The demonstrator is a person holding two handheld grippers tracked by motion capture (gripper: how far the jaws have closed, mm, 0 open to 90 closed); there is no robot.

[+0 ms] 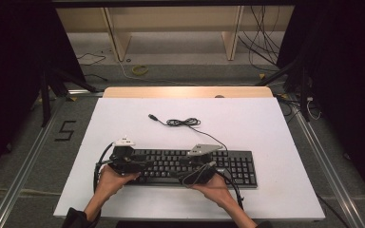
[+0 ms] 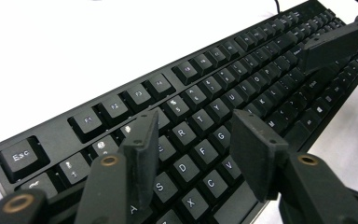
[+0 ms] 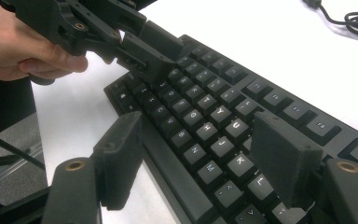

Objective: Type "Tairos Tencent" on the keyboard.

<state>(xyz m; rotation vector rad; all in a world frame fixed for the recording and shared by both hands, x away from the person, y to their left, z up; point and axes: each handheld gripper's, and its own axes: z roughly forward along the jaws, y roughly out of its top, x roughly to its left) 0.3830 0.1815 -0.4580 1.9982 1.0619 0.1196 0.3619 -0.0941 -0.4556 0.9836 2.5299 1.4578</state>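
— Where are you working?

— At a white tabletop (image 1: 266,128) in a dark-curtained room, with a pale wooden shelf frame (image 1: 171,28) on the grey floor beyond the far edge.

— And what's in front of you?

— A black full-size plastic keyboard with white lettering (image 1: 237,166). It lies flat near my edge of the table, its long side running across me. Its thin black cable with a USB plug (image 1: 183,122) trails off the back and sits in a loose bundle farther out on the white surface.

— Where are your tongs?

— My left gripper (image 2: 193,154) hangs over the left end of the keyboard, above the letter keys near D, F and G. Its jaws stand about halfway apart with only keys showing through the gap; the pads press on nothing. My right gripper (image 3: 200,158) sits toward the middle of the board. Its jaws are spread wide, one outside the front edge by the long bar, the other over the keys around K and L. Whether that pad touches the keys I cannot tell.

— And your hands?

— My left hand (image 1: 108,183) and right hand (image 1: 215,187) come in from the near edge, each wrapped round its own gripper.
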